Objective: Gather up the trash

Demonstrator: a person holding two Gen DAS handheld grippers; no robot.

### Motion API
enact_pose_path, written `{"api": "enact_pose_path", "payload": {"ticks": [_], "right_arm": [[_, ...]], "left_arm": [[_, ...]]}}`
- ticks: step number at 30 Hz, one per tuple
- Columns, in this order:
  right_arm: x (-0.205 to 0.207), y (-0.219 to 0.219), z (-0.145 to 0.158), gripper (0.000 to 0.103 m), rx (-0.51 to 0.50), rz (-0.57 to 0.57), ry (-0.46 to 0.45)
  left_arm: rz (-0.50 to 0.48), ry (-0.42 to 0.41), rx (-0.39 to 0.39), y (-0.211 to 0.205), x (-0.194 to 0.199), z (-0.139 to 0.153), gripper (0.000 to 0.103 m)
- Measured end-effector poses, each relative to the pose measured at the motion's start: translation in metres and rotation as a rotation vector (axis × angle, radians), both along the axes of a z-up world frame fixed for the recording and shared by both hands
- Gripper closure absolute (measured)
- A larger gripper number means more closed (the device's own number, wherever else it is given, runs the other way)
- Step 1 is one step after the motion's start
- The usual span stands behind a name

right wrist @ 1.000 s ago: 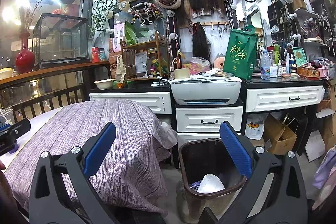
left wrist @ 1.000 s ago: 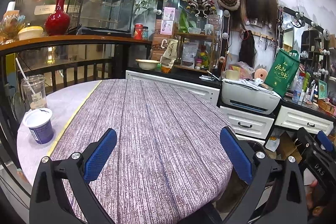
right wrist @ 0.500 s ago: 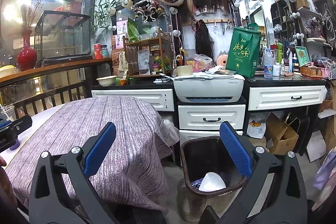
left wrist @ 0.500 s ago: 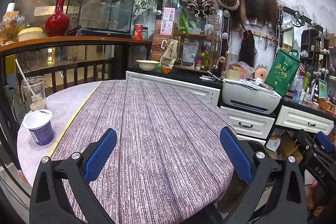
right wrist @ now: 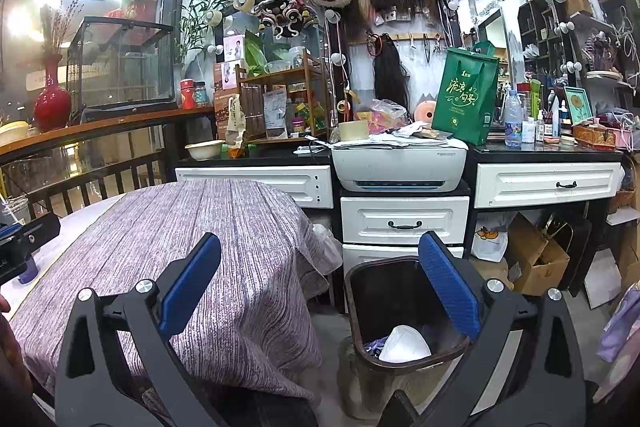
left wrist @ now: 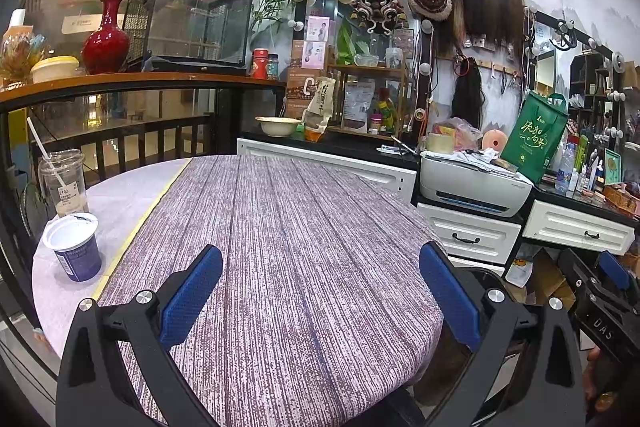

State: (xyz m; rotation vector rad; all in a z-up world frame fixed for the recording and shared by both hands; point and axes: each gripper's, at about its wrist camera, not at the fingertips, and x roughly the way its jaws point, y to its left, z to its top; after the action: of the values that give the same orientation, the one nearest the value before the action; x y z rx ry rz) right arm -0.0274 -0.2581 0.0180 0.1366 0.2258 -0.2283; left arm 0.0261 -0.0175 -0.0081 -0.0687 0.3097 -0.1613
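A white-lidded blue yogurt cup stands on the round table's left edge, with a clear plastic drink cup and straw just behind it. My left gripper hovers open over the purple striped tablecloth, well right of both cups, nothing between its blue pads. My right gripper is open too, held beside the table above a dark brown trash bin on the floor. A white crumpled item lies inside the bin. The other gripper's tip shows at the far left of the right wrist view.
White drawer cabinets with a printer on top stand behind the bin. A green bag, bottles and clutter fill the black counter. Cardboard boxes sit on the floor to the right. A railing runs behind the table.
The right wrist view has shifted slightly, so the bin and cabinets sit a little further right and lower. The left gripper and the cups have hardly moved.
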Motion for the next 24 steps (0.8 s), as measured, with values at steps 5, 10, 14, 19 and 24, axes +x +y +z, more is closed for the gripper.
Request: {"api": "enact_pose_path", "payload": {"ticks": [5, 10, 14, 19, 24], "right_arm": [[0.0003, 0.0002, -0.0001, 0.006, 0.0, 0.0, 0.002], [0.0005, -0.0001, -0.0008, 0.006, 0.002, 0.002, 0.006], [0.0004, 0.0003, -0.0012, 0.006, 0.003, 0.001, 0.006], [0.0004, 0.0006, -0.0012, 0.006, 0.003, 0.002, 0.006], [0.0005, 0.0005, -0.0008, 0.006, 0.003, 0.001, 0.006]], "left_arm": [[-0.001, 0.001, -0.002, 0.0, -0.001, 0.0007, 0.006], [-0.004, -0.002, 0.003, -0.0008, -0.0012, 0.0016, 0.006], [-0.008, 0.003, -0.001, -0.0008, -0.0008, 0.0025, 0.006], [-0.01, 0.001, 0.0, -0.0004, 0.0001, 0.0037, 0.006], [-0.012, -0.003, 0.011, -0.0016, 0.0003, 0.0044, 0.006]]}}
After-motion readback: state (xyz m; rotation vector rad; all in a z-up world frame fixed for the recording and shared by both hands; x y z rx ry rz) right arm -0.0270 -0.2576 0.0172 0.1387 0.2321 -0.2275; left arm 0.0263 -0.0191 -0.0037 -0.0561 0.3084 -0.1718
